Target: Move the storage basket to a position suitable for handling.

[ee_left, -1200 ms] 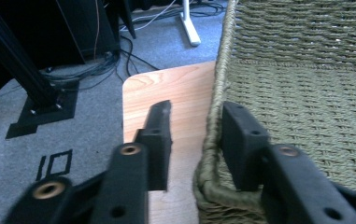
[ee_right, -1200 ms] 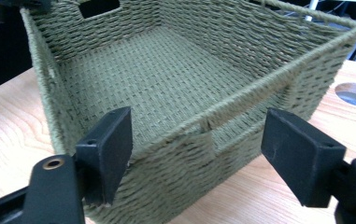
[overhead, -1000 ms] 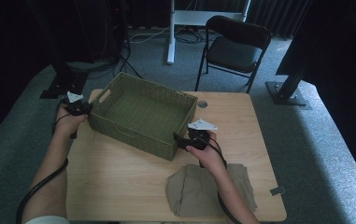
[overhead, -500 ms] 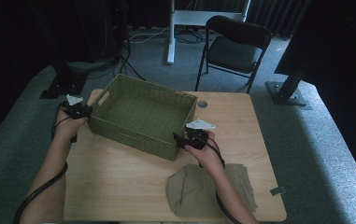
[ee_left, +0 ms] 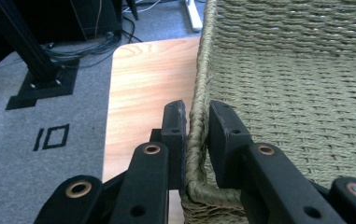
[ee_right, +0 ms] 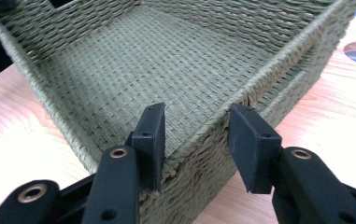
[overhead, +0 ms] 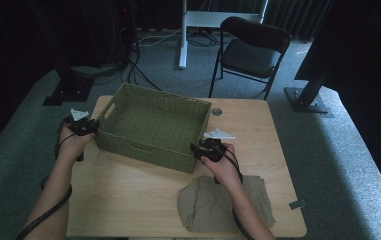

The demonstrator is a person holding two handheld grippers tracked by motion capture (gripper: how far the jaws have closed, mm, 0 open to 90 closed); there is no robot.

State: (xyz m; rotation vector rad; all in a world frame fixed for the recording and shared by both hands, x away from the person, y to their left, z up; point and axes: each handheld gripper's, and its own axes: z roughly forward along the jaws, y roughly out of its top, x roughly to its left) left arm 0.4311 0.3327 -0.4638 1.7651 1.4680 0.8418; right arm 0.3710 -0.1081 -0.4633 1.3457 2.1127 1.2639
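Observation:
A green woven basket point(overhead: 143, 150) stands empty on the wooden table point(overhead: 128, 195). My left gripper point(overhead: 92, 126) is at its left end, shut on the basket's rim point(ee_left: 203, 56); the pads clamp the woven edge from both sides around my left gripper's tips point(ee_left: 196, 109). My right gripper point(overhead: 196, 150) is at the basket's near right corner. In the right gripper view its jaws point(ee_right: 196, 112) straddle the corner of the rim point(ee_right: 278, 51), one inside and one outside. They have just been closing, and a gap still shows beside the outer pad.
A crumpled khaki cloth point(overhead: 213, 205) lies on the table's near right part, under my right forearm. A round cable hole point(overhead: 216, 111) sits behind the basket. A black folding chair point(overhead: 250, 50) stands beyond the table's far edge.
My left hand and the basket's left end have shifted slightly toward the near side. The right hand has stayed at the near right corner.

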